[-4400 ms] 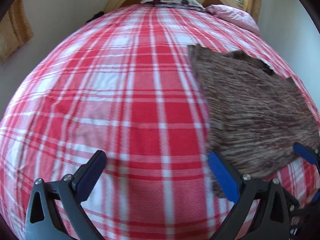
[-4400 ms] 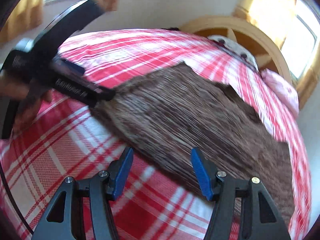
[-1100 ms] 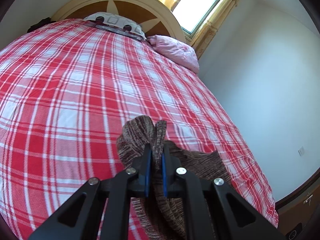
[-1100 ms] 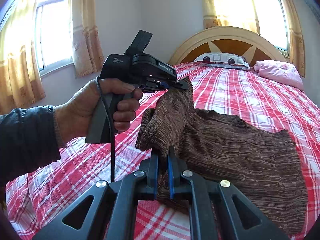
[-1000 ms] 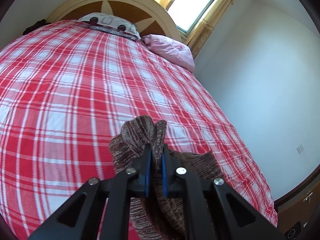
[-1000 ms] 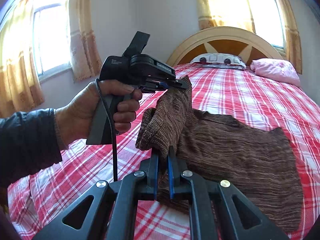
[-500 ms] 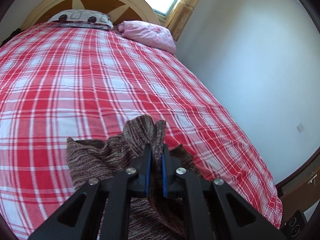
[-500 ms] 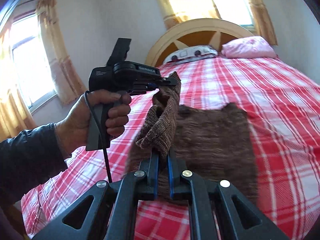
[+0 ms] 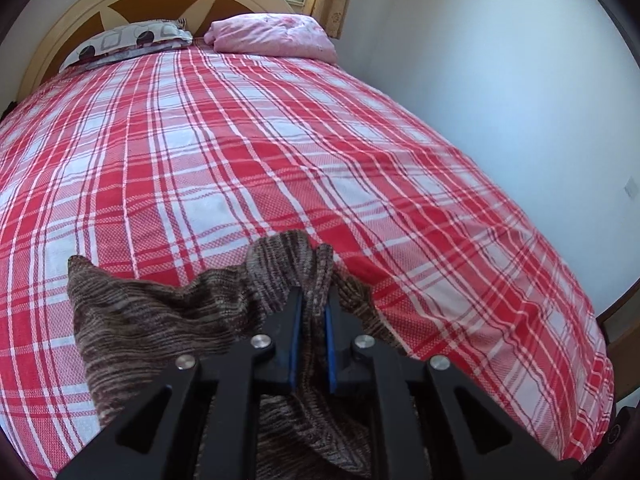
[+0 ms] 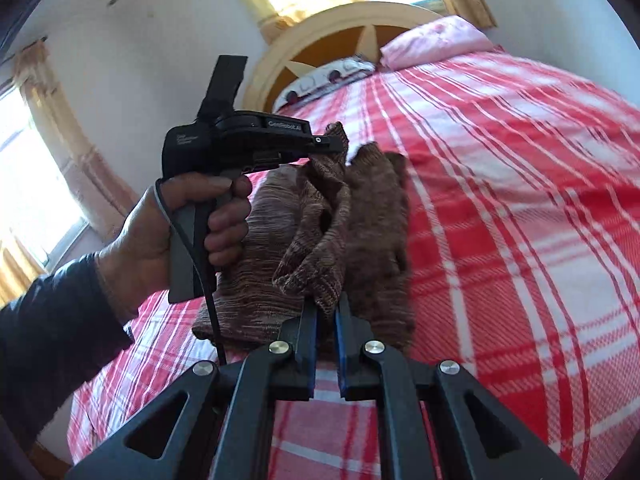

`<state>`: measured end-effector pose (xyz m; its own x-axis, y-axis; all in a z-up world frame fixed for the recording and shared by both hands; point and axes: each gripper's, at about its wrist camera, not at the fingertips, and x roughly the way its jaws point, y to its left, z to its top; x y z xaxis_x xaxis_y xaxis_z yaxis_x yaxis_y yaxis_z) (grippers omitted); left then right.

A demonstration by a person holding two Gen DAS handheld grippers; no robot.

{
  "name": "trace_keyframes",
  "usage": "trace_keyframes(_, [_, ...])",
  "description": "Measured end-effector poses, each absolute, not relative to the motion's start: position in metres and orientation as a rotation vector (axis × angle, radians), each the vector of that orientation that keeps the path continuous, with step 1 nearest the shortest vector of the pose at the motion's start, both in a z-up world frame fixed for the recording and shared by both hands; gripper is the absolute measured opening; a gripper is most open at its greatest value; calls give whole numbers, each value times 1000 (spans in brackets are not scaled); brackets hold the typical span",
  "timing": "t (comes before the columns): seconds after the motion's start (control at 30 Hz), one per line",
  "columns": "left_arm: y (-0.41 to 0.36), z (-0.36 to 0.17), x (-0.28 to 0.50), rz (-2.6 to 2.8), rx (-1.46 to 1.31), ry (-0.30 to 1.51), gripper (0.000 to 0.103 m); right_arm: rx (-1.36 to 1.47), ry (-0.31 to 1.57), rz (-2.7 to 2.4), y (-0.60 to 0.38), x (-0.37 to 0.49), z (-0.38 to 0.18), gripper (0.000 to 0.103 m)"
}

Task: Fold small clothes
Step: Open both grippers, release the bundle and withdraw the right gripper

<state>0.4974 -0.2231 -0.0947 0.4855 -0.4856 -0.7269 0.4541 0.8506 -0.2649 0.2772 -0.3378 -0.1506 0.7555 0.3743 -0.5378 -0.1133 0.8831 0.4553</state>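
Nearest the lens, an edge of the brown knitted garment (image 10: 320,240) was pinched between the shut jaws of the right hand-held gripper (image 10: 325,312), a bunched fold rising just above the blue pads. A little beyond that fold, a second corner of the garment was clamped by the left hand-held gripper (image 10: 324,146), carried in the person's left hand (image 10: 176,220). In the left wrist view, knit was seen trapped between the jaws of that left hand-held gripper (image 9: 311,304), which were likewise closed on it.

Two points of one edge appeared to be held so that the cloth could be lifted and carried over as a single flap; this is a judgement from the grip positions. Below and beyond the raised fold, the remainder of the garment was spread on the red plaid bed cover (image 9: 280,140), its far corner lying flat to the left of the fold in the left wrist view. The fold was judged to be under way and not yet laid down.

Farthest from the garment, a patterned pillow (image 9: 128,40) and a pink pillow (image 9: 272,36) were set against the headboard (image 10: 320,36).
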Motion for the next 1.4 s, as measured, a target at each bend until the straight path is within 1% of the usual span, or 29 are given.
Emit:
trace_keyframes(0.03, [-224, -93, 496, -583, -43, 896, 12, 432, 670, 263, -343, 276, -153, 7])
trace_keyframes(0.13, [-222, -81, 484, -589, -4, 857, 29, 490, 694, 275, -358, 272, -161, 7])
trace_keyframes(0.17, [-218, -76, 480, -579, 6, 837, 42, 500, 693, 272, -361, 270, -162, 8])
trace_keyframes(0.2, [-210, -70, 474, -556, 14, 810, 59, 505, 693, 266, -364, 268, -163, 8])
trace_keyframes(0.27, [-190, -61, 461, -538, 11, 758, 77, 484, 676, 244, -368, 264, -159, 8])
trace_keyframes(0.3, [-176, -59, 451, -535, 8, 733, 80, 465, 664, 223, -369, 263, -157, 8])
trace_keyframes(0.4, [-145, -69, 425, -511, 29, 729, 85, 424, 605, 181, -373, 257, -143, 10])
trace_keyframes(0.47, [-126, -84, 406, -492, 45, 738, 88, 416, 573, 174, -374, 258, -133, 35])
trace_keyframes(0.5, [-121, -91, 401, -482, 52, 743, 90, 411, 549, 168, -374, 258, -125, 64])
trace_keyframes(0.53, [-116, -99, 394, -473, 58, 747, 90, 415, 516, 173, -374, 258, -120, 71])
trace_keyframes(0.57, [-113, -107, 390, -465, 65, 751, 90, 410, 500, 199, -371, 261, -115, 71])
trace_keyframes(0.7, [-111, -126, 387, -469, 25, 792, 90, 336, 555, 273, -347, 306, -93, 71])
trace_keyframes(0.73, [-111, -129, 387, -471, 19, 795, 91, 335, 580, 289, -342, 323, -90, 68])
trace_keyframes(0.83, [-115, -133, 386, -470, 33, 799, 92, 325, 662, 288, -332, 371, -89, 46])
trace_keyframes(0.9, [-114, -138, 381, -466, 41, 797, 96, 325, 756, 308, -325, 405, -100, 44])
trace_keyframes(0.97, [-112, -139, 382, -473, 27, 805, 97, 344, 807, 325, -320, 424, -111, 40])
trace_keyframes(1.0, [-109, -140, 383, -476, 13, 811, 99, 314, 818, 291, -317, 431, -116, 35])
trace_keyframes(1.03, [-107, -141, 385, -479, -3, 823, 99, 279, 812, 238, -316, 433, -119, 10])
trace_keyframes(1.07, [-105, -143, 386, -483, -19, 832, 99, 274, 814, 202, -319, 433, -122, 3])
trace_keyframes(1.13, [-101, -145, 390, -494, -51, 849, 100, 343, 842, 150, -334, 433, -135, 2])
trace_keyframes(1.2, [-99, -146, 392, -500, -66, 855, 100, 320, 860, 82, -343, 425, -147, 0])
trace_keyframes(1.3, [-99, -146, 390, -500, -63, 855, 100, 315, 885, 61, -357, 417, -160, 0])
trace_keyframes(1.4, [-101, -146, 389, -500, -59, 849, 100, 327, 837, 90, -367, 414, -150, 1])
